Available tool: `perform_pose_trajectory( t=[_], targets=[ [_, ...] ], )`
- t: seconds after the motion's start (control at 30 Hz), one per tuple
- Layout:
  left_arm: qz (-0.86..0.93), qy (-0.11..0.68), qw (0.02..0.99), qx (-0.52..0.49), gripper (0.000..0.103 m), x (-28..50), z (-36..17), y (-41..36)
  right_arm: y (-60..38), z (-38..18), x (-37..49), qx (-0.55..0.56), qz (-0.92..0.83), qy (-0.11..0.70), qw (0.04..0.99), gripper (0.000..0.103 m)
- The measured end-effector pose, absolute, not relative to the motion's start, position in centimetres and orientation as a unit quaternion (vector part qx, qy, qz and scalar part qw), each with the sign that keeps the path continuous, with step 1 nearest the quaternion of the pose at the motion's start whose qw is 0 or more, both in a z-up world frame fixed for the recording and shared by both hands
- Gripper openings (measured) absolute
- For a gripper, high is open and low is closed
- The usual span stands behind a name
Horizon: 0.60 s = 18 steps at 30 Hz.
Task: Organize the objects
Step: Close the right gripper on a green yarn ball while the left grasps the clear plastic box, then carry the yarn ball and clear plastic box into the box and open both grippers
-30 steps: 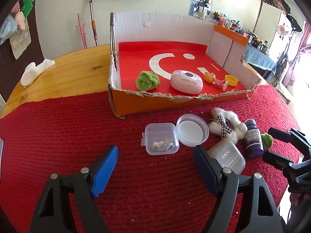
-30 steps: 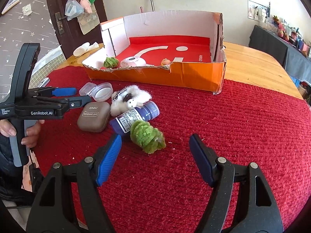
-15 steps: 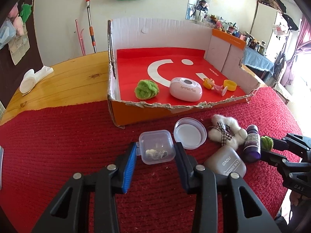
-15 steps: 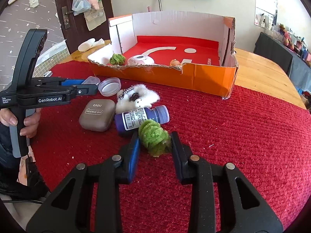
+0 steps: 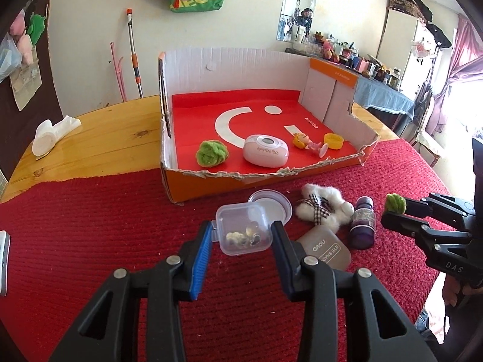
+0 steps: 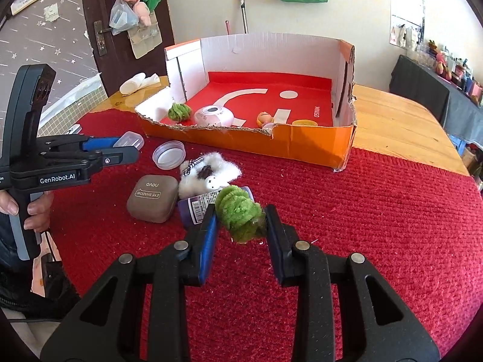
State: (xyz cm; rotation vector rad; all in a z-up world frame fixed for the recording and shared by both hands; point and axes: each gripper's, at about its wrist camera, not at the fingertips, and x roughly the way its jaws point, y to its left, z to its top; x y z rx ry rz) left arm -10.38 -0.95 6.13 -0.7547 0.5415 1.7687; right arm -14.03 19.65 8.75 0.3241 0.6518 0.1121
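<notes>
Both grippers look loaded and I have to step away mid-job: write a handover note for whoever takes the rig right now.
Left gripper: shut on the small clear box, lifted, beads inside, hinged lid open.
Right gripper: shut on the green pompom, lifted off the red cloth.
Done, in the cardboard tray: another green pompom, pink case, doll figure, yellow cap.
Left on the cloth: eye shadow case, white plush, purple bottle.
</notes>
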Motion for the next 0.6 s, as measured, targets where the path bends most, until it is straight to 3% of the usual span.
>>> perform_pose_trajectory(
  t=[0.6],
  targets=[
    [0.748,0.218,0.557,-0.288,0.041,-11.1,10.3,1.0,17.1,13.7,-11.6,0.158,0.016,0.281,0.946,0.029]
  ],
)
